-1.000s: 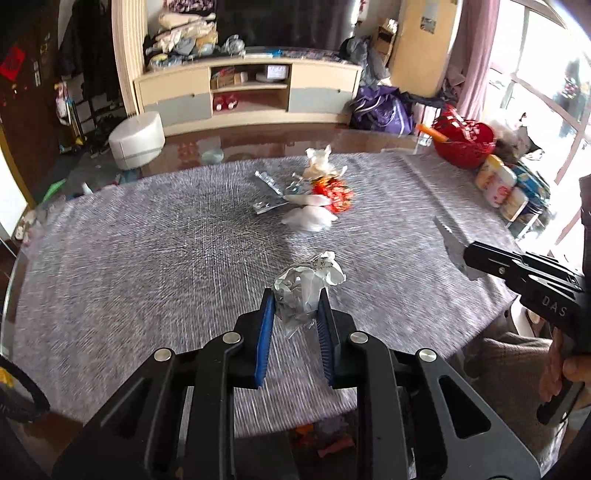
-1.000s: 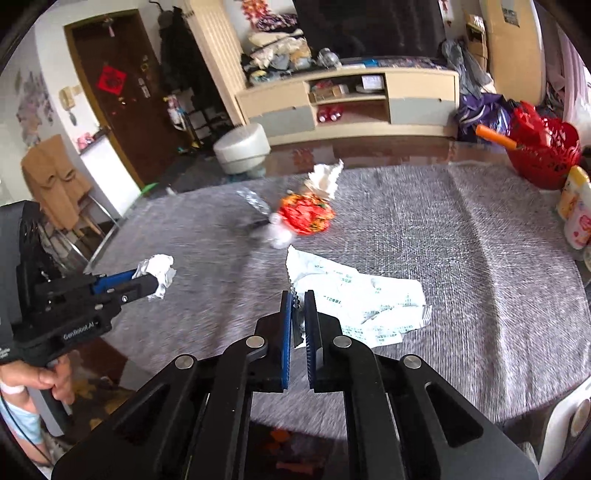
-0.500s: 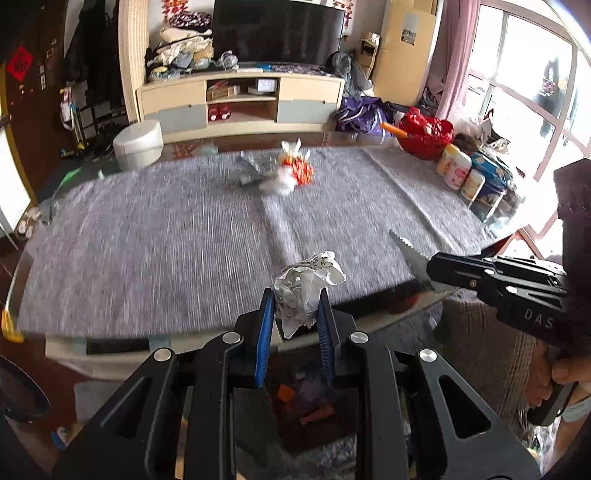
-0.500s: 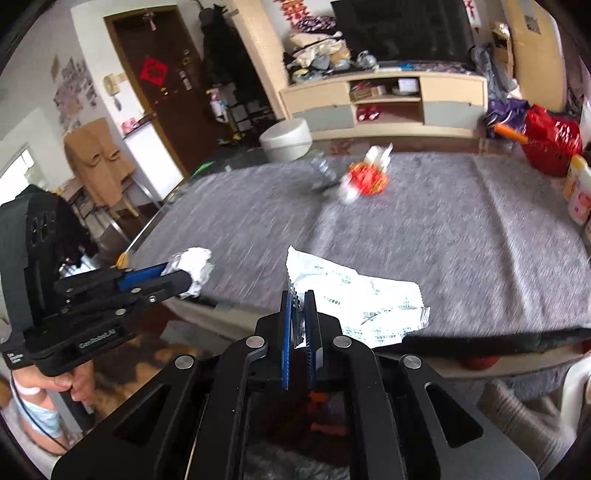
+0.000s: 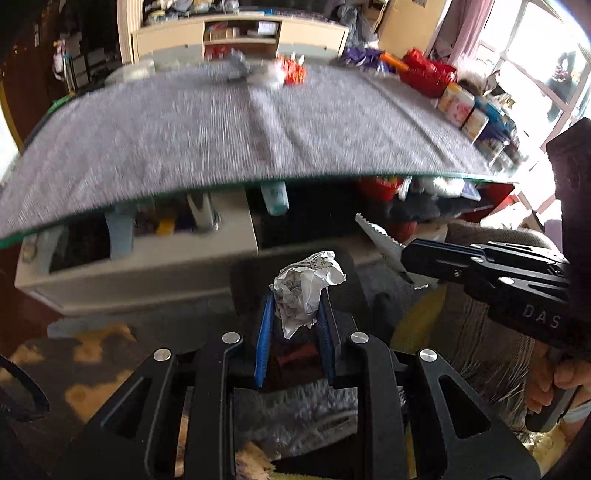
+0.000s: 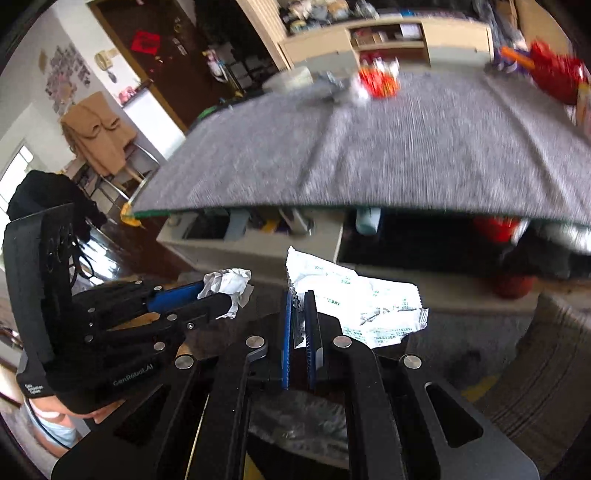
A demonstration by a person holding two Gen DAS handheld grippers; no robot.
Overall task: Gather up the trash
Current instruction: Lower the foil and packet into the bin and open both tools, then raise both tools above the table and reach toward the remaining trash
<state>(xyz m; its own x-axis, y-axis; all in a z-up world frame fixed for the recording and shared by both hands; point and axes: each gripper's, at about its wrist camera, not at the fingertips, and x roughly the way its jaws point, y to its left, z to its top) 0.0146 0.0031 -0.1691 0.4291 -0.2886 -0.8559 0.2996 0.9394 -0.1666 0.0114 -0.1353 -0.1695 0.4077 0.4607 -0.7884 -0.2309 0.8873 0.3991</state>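
Observation:
My left gripper (image 5: 295, 299) is shut on a crumpled paper ball (image 5: 306, 284), held below and in front of the table's near edge. My right gripper (image 6: 298, 299) is shut on a flat white wrapper with green print (image 6: 354, 299), also below table level. The left gripper with its paper ball (image 6: 229, 282) shows at left in the right wrist view; the right gripper with the wrapper's serrated edge (image 5: 380, 236) shows at right in the left wrist view. More trash, a red wrapper (image 5: 293, 72) and white tissue (image 5: 269, 77), lies at the far side of the grey tablecloth (image 5: 221, 125).
A dark bin opening (image 5: 295, 365) lies just under the left gripper's fingers. A shelf with clutter (image 5: 147, 236) sits under the table. A red basket (image 5: 424, 74) and bottles (image 5: 458, 107) stand at the table's right end. A TV cabinet (image 5: 240, 33) is behind.
Both grippers have pulled back off the table and dropped below its near edge, each still holding its piece of trash. The table now sits above and ahead of them.

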